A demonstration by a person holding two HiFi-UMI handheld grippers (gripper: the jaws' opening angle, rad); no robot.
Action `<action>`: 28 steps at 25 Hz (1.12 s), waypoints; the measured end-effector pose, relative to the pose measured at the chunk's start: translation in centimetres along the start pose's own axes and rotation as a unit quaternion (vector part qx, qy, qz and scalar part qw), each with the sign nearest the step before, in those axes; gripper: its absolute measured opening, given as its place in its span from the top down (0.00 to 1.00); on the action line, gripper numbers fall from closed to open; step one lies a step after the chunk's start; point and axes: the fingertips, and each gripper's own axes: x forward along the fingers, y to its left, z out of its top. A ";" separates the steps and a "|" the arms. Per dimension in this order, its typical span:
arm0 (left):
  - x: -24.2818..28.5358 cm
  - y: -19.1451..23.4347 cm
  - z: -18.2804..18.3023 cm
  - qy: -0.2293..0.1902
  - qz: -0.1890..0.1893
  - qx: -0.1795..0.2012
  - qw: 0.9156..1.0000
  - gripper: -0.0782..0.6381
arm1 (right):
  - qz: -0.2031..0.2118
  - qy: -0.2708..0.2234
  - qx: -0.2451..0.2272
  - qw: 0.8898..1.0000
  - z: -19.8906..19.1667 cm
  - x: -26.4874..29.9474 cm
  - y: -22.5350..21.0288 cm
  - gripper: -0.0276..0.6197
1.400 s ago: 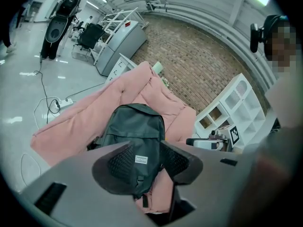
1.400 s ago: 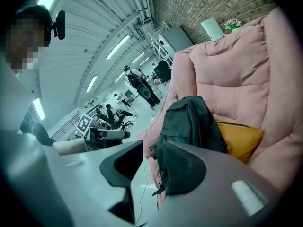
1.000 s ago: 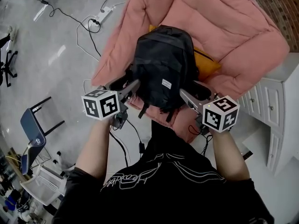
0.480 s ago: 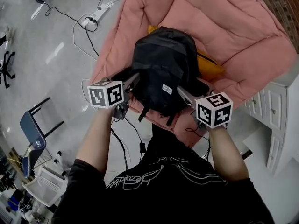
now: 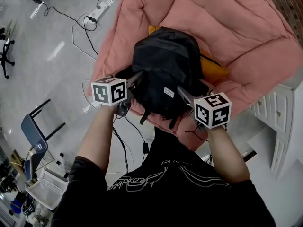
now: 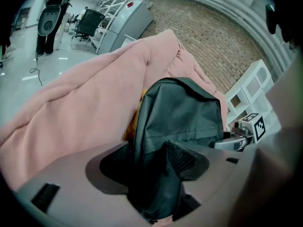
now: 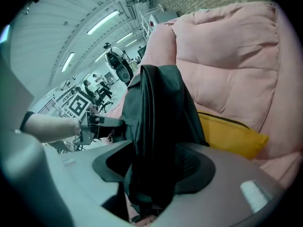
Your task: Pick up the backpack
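Now lower: wider jaws astride backpack (image 5: 163,65)

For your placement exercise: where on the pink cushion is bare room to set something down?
Free: the broad stretch of pink cushion beyond the backpack. Crowded: right of the backpack, where a yellow pad lies.

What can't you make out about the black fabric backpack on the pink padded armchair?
Small white label on the black fabric backpack: too small to read, head view.
Yellow cushion-like thing: mostly hidden behind the backpack, every view.
White drawer cabinet: cut off by the right edge, head view.
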 end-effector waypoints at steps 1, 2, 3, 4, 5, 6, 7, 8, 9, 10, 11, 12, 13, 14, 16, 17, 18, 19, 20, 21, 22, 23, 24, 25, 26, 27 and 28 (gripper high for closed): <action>0.2 0.0 0.0 0.000 -0.001 -0.002 1.000 0.53 | 0.000 0.000 0.001 1.000 -0.1 0.1 0.0 0.56; 0.4 0.0 0.0 0.000 -0.001 -0.003 1.000 0.53 | -0.001 0.001 0.002 1.000 -0.1 0.1 0.0 0.56; 0.5 0.1 0.0 0.000 -0.003 -0.004 1.000 0.53 | -0.002 0.002 0.002 1.000 -0.2 0.2 0.0 0.56; 0.5 0.1 0.1 -0.001 -0.004 -0.005 1.000 0.53 | -0.004 0.002 0.001 1.000 -0.2 0.4 0.1 0.57; 0.5 0.2 0.1 -0.002 -0.006 -0.008 1.000 0.54 | -0.006 0.002 -0.001 1.000 -0.2 0.5 0.1 0.58; 0.4 0.2 0.0 -0.002 -0.007 -0.010 1.000 0.54 | -0.007 0.002 -0.004 1.000 -0.2 0.6 0.2 0.61; 0.4 0.2 0.0 -0.001 -0.007 -0.011 1.000 0.55 | -0.009 0.001 -0.005 1.000 -0.3 0.7 0.2 0.65; 0.3 0.1 -0.1 0.000 -0.005 -0.010 1.000 0.56 | -0.011 0.000 -0.006 1.000 -0.3 0.8 0.2 0.67; 0.3 0.1 -0.2 0.001 -0.002 -0.007 1.000 0.58 | -0.013 -0.001 -0.006 1.000 -0.4 0.8 0.2 0.69; 0.3 0.1 -0.2 0.003 0.002 -0.004 1.000 0.59 | -0.014 -0.002 -0.005 1.000 -0.4 0.8 0.2 0.71; 0.3 0.1 -0.2 0.003 0.006 -0.001 1.000 0.60 | -0.015 -0.002 -0.003 1.000 -0.4 0.8 0.2 0.72; 0.2 0.1 -0.2 0.004 0.009 0.000 1.000 0.60 | -0.015 -0.003 -0.001 1.000 -0.4 0.8 0.3 0.74; 0.1 0.1 -0.2 0.005 0.011 0.001 1.000 0.61 | -0.015 -0.003 0.002 1.000 -0.4 0.8 0.3 0.76; 0.0 0.0 -0.3 0.006 0.013 0.002 1.000 0.61 | -0.016 -0.003 0.004 1.000 -0.5 0.8 0.4 0.78; -0.1 -0.1 -0.3 0.007 0.015 0.005 1.000 0.63 | -0.018 -0.004 0.008 1.000 -0.5 0.8 0.4 0.81; -0.2 -0.2 -0.3 0.006 0.017 0.006 1.000 0.63 | -0.017 -0.004 0.010 1.000 -0.4 0.8 0.4 0.83; -0.3 -0.2 -0.3 0.006 0.019 0.007 1.000 0.64 | -0.016 -0.004 0.011 1.000 -0.4 0.8 0.4 0.84; -0.4 -0.3 -0.4 0.005 0.020 0.008 1.000 0.64 | -0.014 -0.005 0.011 1.000 -0.5 0.8 0.5 0.85; -0.5 -0.4 -0.5 0.004 0.021 0.009 1.000 0.65 | -0.012 -0.005 0.011 1.000 -0.6 0.7 0.5 0.85; -0.7 -0.6 -0.6 0.003 0.022 0.008 1.000 0.66 | -0.009 -0.006 0.010 1.000 -0.7 0.6 0.6 0.86; -0.8 -0.7 -0.8 0.001 0.023 0.008 1.000 0.66 | -0.005 -0.006 0.008 1.000 -0.8 0.5 0.7 0.86; -1.0 -0.9 -0.9 -0.001 0.023 0.008 1.000 0.67 | -0.002 -0.006 0.007 1.000 -0.9 0.3 0.7 0.86; -1.1 -1.1 -1.0 -0.003 0.024 0.008 1.000 0.67 | 0.001 -0.008 0.007 1.000 -1.0 0.2 0.7 0.86; -1.3 -1.3 -1.1 -0.004 0.025 0.010 1.000 0.68 | 0.003 -0.009 0.008 1.000 -1.1 0.0 0.7 0.87; -1.4 -1.5 -1.2 -0.005 0.027 0.012 1.000 0.69 | 0.005 -0.011 0.010 1.000 -1.2 -0.1 0.7 0.87; -1.6 -1.7 -1.3 -0.006 0.028 0.015 0.999 0.69 | 0.007 -0.012 0.012 1.000 -1.3 -0.2 0.8 0.87; -1.7 -1.8 -1.5 -0.006 0.029 0.017 0.999 0.69 | 0.009 -0.013 0.014 1.000 -1.4 -0.3 0.8 0.87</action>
